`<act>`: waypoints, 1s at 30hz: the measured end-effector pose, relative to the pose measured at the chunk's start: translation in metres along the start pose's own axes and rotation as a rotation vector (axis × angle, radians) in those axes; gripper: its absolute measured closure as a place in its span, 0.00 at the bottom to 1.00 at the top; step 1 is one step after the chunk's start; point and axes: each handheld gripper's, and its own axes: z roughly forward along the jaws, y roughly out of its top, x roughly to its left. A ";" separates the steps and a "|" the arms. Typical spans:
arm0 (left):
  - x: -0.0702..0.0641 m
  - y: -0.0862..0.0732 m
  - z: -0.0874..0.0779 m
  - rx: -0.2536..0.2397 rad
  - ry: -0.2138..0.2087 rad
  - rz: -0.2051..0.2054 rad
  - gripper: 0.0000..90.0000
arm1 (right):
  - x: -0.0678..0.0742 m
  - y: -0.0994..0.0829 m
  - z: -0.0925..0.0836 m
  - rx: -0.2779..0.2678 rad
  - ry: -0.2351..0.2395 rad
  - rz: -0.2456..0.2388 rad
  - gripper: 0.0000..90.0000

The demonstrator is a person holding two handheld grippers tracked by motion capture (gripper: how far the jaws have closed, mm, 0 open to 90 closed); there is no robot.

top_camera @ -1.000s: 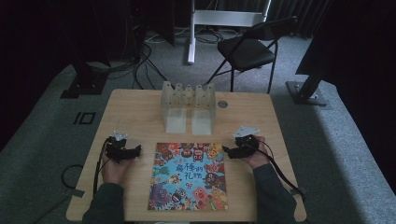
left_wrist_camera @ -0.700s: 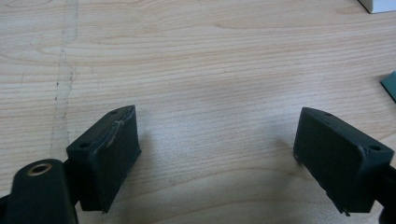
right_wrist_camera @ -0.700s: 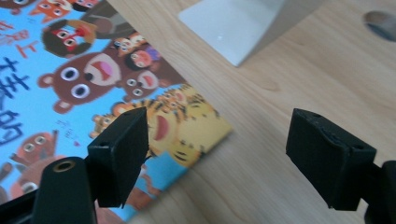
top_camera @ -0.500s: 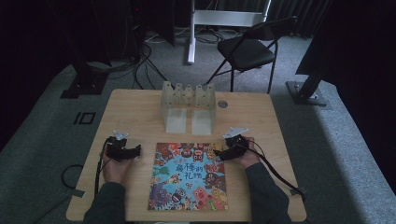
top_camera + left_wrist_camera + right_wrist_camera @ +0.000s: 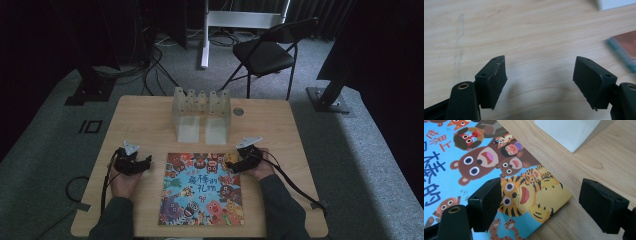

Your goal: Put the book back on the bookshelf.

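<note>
My right claw (image 5: 539,205) gapes wide astride the book's (image 5: 474,157) far right corner; left claw (image 5: 540,82), open too, sits farther off.

A picture book (image 5: 202,189) lies flat at the near middle of the desk (image 5: 150,120). Behind it stands a slotted rack (image 5: 202,112). The left tool (image 5: 142,164) sits left of the book; the right tool (image 5: 235,165) is over its far right corner.

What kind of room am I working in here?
Most likely a recording studio or lab, not a home: a lone wooden table on grey carpet, dark curtains behind, cables trailing across the floor, stand bases and a folding chair around it.
</note>
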 end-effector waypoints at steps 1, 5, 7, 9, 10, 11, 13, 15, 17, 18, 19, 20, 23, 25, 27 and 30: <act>-0.002 0.001 -0.002 -0.007 -0.015 0.004 0.28 | 0.000 0.000 0.001 0.002 0.005 0.006 0.20; -0.009 0.004 -0.015 -0.053 -0.097 0.003 0.25 | -0.001 0.000 0.002 -0.003 0.018 0.009 0.20; -0.016 0.004 -0.020 -0.058 -0.117 0.027 0.21 | -0.002 0.000 0.003 -0.005 0.022 0.013 0.20; -0.022 0.003 -0.022 -0.044 -0.161 0.039 0.16 | -0.003 -0.001 0.005 -0.005 0.025 0.023 0.20; -0.026 0.003 -0.023 -0.041 -0.172 0.046 0.11 | -0.004 -0.001 0.006 -0.005 0.029 0.028 0.20; -0.030 0.003 -0.024 -0.039 -0.186 0.060 0.09 | -0.004 -0.001 0.007 -0.005 0.035 0.035 0.20; -0.038 0.003 -0.025 -0.030 -0.204 0.078 0.05 | -0.005 -0.001 0.008 -0.010 0.046 0.040 0.20; -0.045 0.002 -0.026 -0.025 -0.239 0.094 0.03 | -0.005 -0.001 0.009 -0.010 0.052 0.050 0.20; -0.052 0.001 -0.028 -0.024 -0.258 0.109 0.03 | -0.006 -0.002 0.010 -0.012 0.061 0.056 0.21; -0.056 0.001 -0.029 -0.020 -0.270 0.113 0.03 | -0.006 -0.002 0.010 -0.013 0.064 0.057 0.21; -0.059 0.000 -0.031 -0.016 -0.277 0.120 0.03 | -0.006 -0.002 0.010 -0.014 0.064 0.059 0.21; -0.063 -0.002 -0.033 -0.015 -0.289 0.134 0.03 | -0.006 -0.002 0.010 -0.015 0.066 0.060 0.21; -0.078 -0.007 -0.040 -0.002 -0.328 0.165 0.03 | -0.007 -0.001 0.010 -0.018 0.077 0.076 0.21; -0.087 -0.010 -0.044 0.009 -0.383 0.170 0.03 | -0.008 -0.001 0.010 -0.021 0.085 0.093 0.21; -0.097 -0.012 -0.049 0.012 -0.408 0.208 0.03 | -0.008 -0.001 0.009 -0.024 0.089 0.105 0.21; -0.115 -0.016 -0.055 0.010 -0.442 0.259 0.03 | -0.008 0.000 0.007 -0.024 0.090 0.113 0.21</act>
